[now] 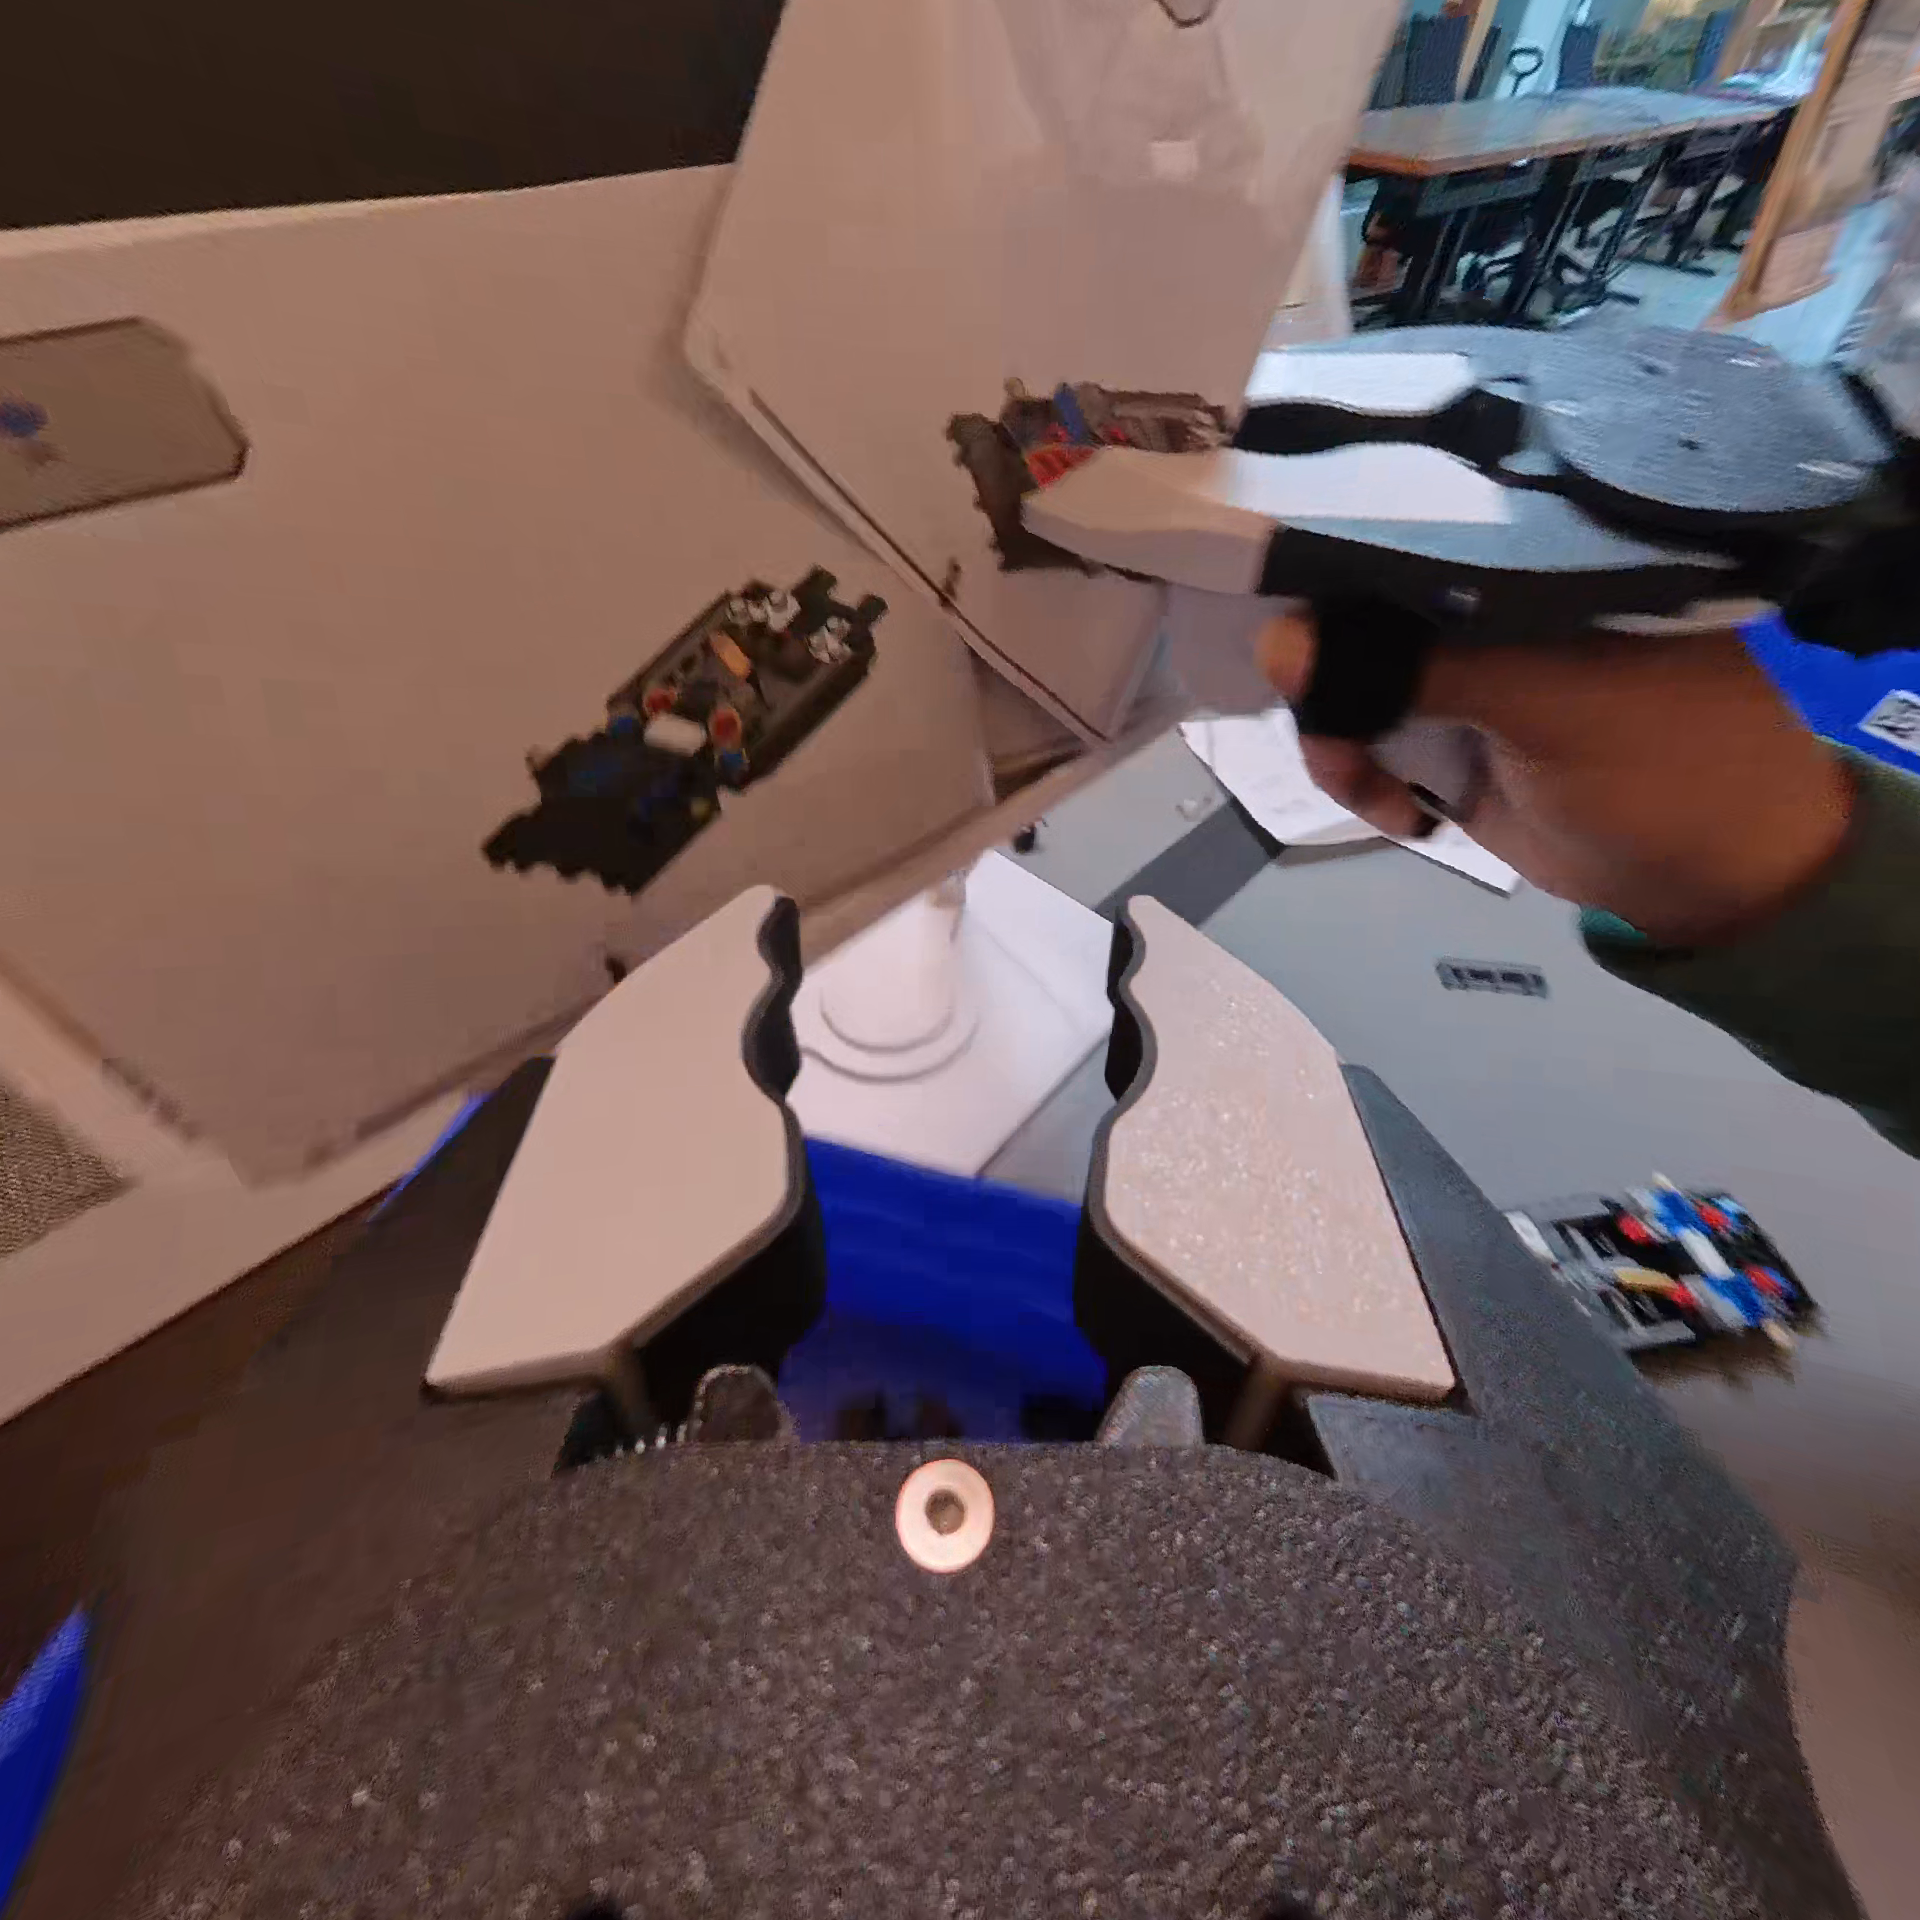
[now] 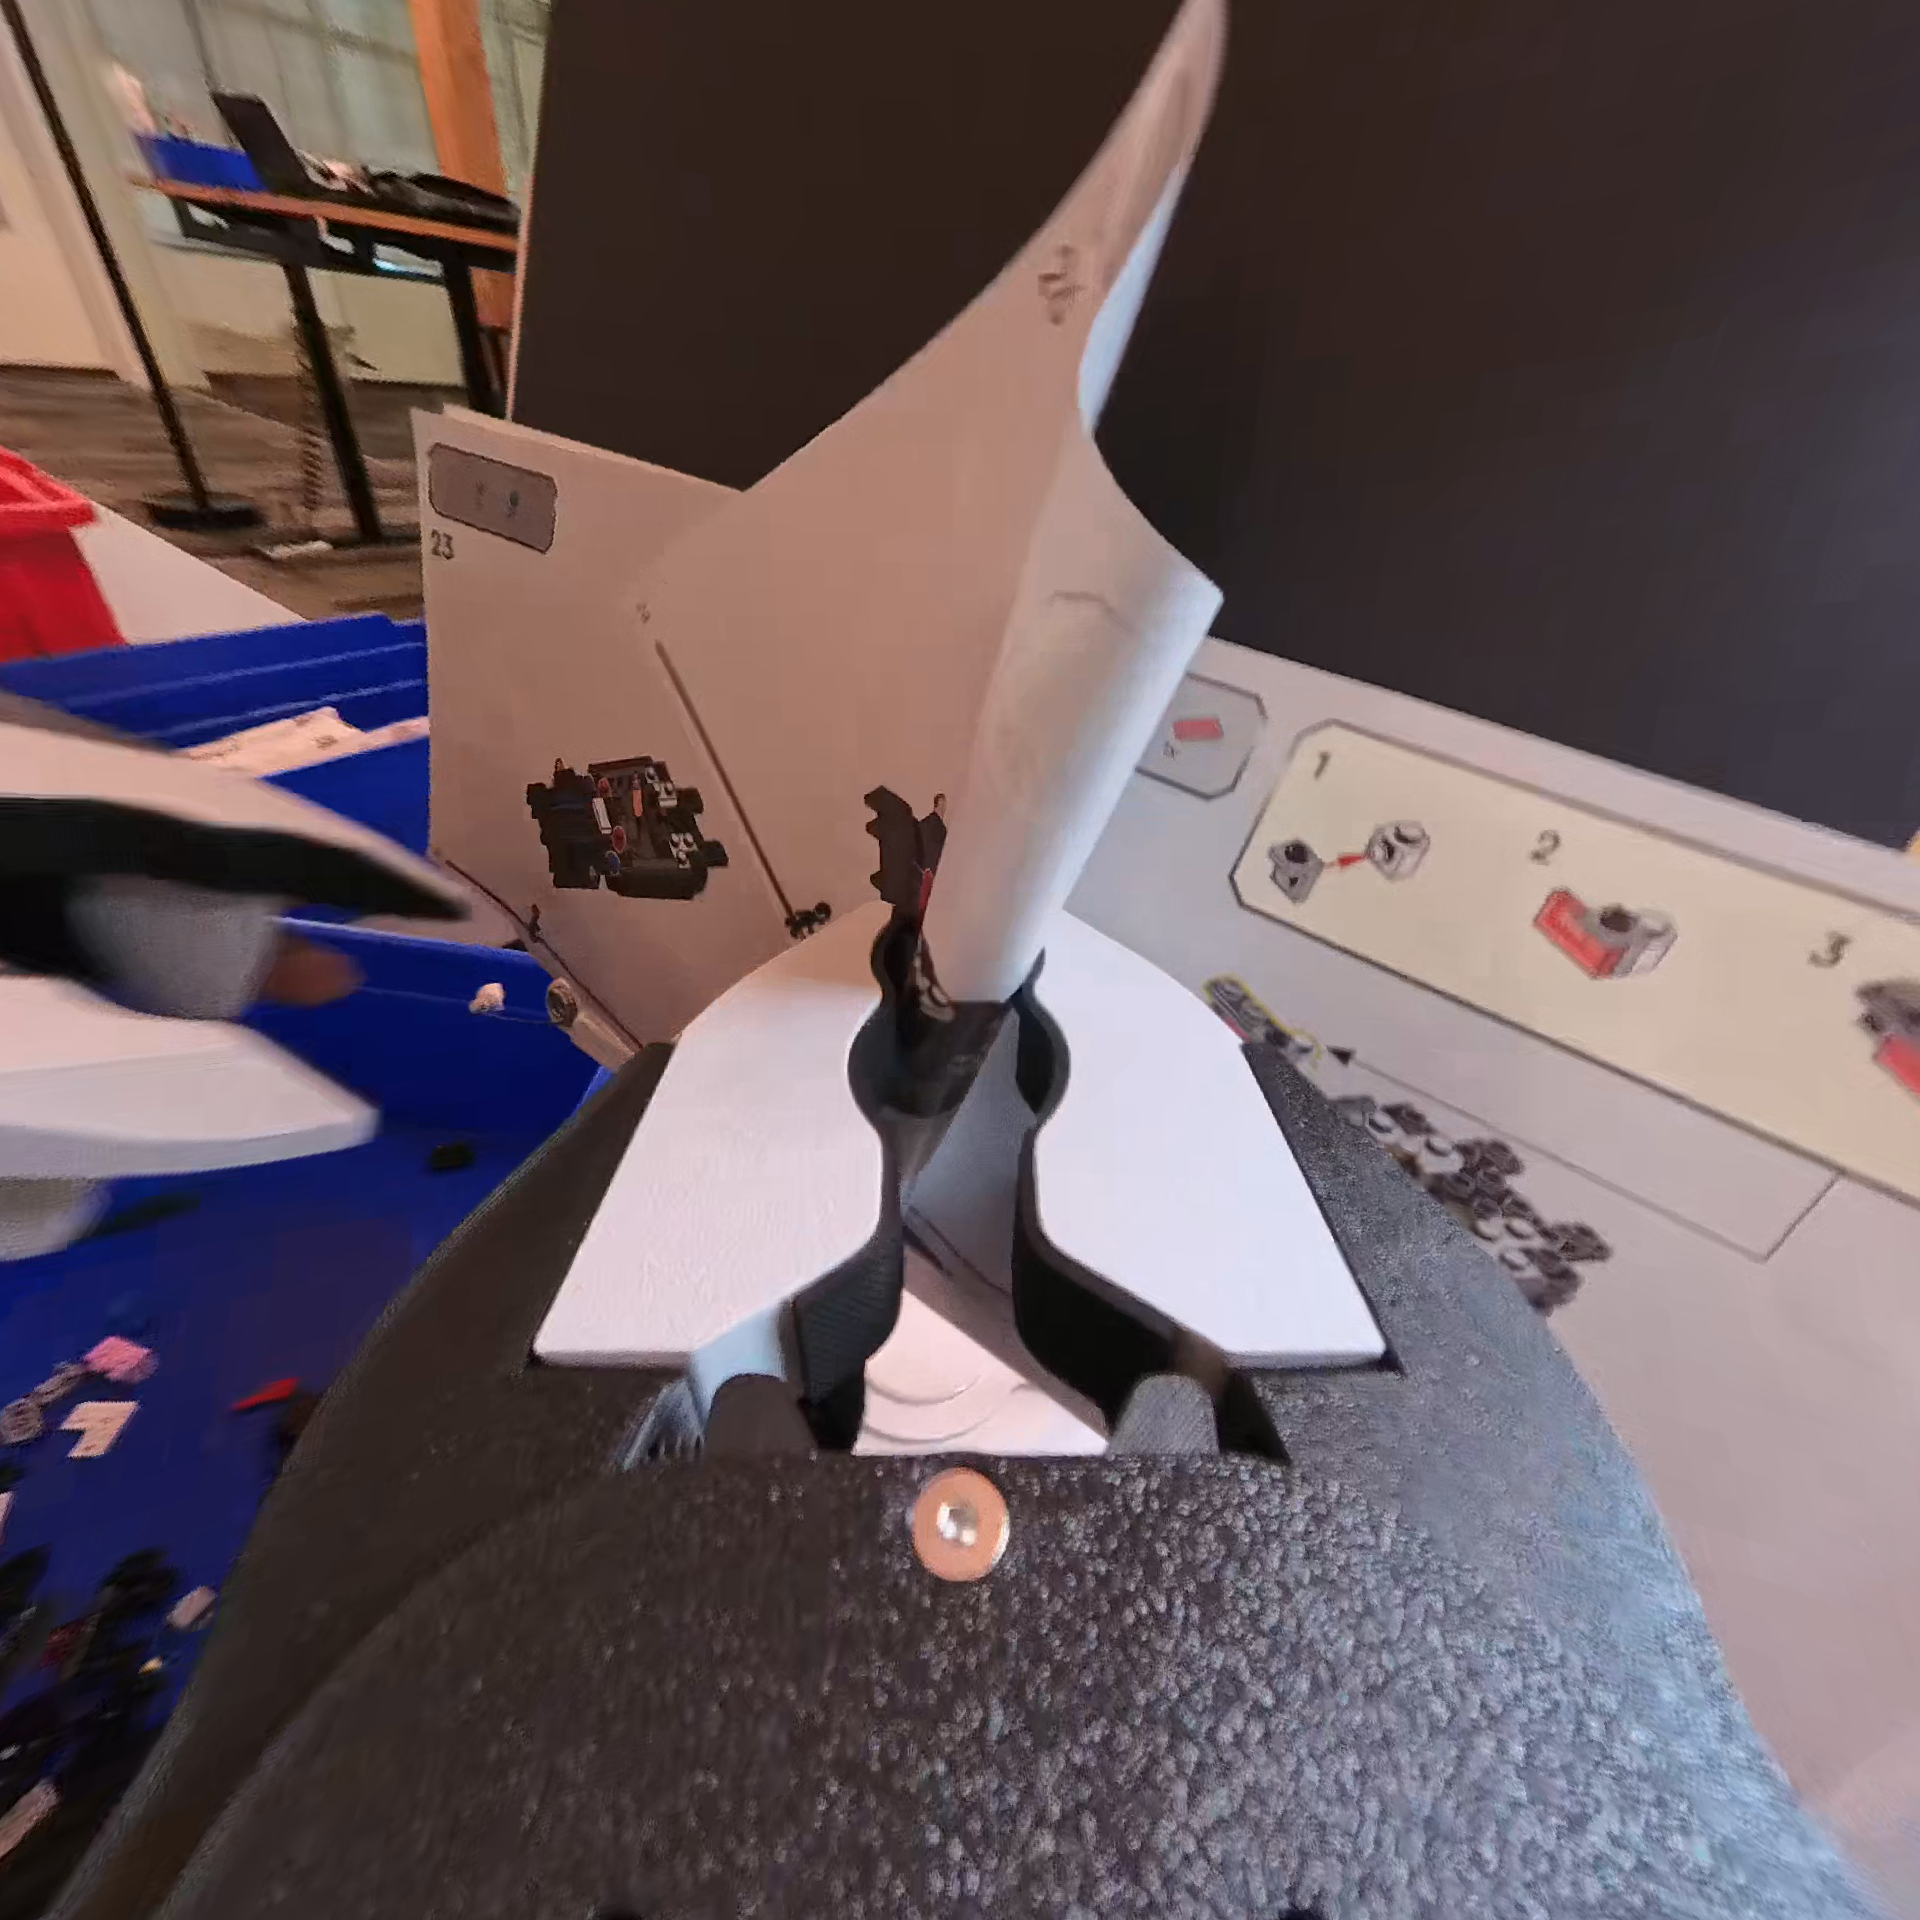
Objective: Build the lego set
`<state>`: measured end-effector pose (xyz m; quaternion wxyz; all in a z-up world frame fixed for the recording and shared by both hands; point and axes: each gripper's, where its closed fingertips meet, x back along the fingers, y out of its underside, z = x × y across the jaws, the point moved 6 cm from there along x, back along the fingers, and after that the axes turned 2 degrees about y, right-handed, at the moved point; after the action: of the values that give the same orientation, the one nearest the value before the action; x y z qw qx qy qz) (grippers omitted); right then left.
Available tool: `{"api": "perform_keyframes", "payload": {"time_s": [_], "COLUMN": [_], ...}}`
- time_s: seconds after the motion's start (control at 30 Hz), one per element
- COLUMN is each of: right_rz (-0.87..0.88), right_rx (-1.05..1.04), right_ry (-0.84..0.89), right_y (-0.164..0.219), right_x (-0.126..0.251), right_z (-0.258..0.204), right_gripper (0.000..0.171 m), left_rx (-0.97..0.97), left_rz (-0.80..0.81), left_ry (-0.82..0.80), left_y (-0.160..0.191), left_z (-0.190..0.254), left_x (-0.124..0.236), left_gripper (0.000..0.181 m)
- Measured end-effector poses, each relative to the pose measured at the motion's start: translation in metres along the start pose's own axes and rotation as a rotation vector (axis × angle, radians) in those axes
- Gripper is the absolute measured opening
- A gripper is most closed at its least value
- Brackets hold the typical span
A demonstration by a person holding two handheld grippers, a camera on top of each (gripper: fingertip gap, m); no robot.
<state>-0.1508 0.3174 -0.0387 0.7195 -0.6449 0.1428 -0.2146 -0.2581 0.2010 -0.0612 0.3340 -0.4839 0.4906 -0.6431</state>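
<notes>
White booklet page [image 2: 997, 727] pinched in right gripper [image 2: 961, 997], edge hidden between fingers; left gripper [image 1: 945, 997] spread, empty, background blurred.

Blue bin [image 2: 312, 665] contents blurred; booklet page [image 2: 935, 623] top cropped.

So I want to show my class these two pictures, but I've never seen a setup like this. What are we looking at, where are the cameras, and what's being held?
There is no robot here: a person holds a hand tool with two fingers in each hand. Each picture comes from a camera on one tool, looking forward along its fingers.

In the left wrist view, the left gripper is open and holds nothing. Farther off, a hand holds the other tool.

In the right wrist view, the right gripper is shut on a page of an open instruction booklet, lifting it so it curls. Beside the booklet stands a blue bin with small building pieces inside.
</notes>
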Motion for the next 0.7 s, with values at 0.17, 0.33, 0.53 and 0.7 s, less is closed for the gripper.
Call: {"api": "perform_keyframes", "payload": {"time_s": [0.17, 0.33, 0.53, 0.7], "right_rz": [-0.005, 0.051, 0.182, 0.27], "right_rx": [-0.086, -0.178, -0.24, -0.115], "right_ry": [-0.053, 0.043, 0.089, -0.011], "right_y": [0.012, 0.019, 0.007, -0.029], "right_x": [0.008, 0.048, 0.114, 0.141], "right_z": [0.016, 0.059, 0.097, 0.065], "right_gripper": [0.018, 0.019, 0.024, 0.025], "left_rx": [-0.029, -0.071, -0.304, -0.436], "left_rz": [0.082, 0.194, 0.192, 0.117], "left_ry": [-0.006, 0.081, 0.118, 0.13], "left_y": [-0.018, -0.032, -0.032, -0.021], "left_z": [0.009, 0.056, 0.11, 0.125], "left_x": [-0.064, -0.095, -0.117, -0.127], "left_gripper": [0.054, 0.028, 0.009, 0.0]}}
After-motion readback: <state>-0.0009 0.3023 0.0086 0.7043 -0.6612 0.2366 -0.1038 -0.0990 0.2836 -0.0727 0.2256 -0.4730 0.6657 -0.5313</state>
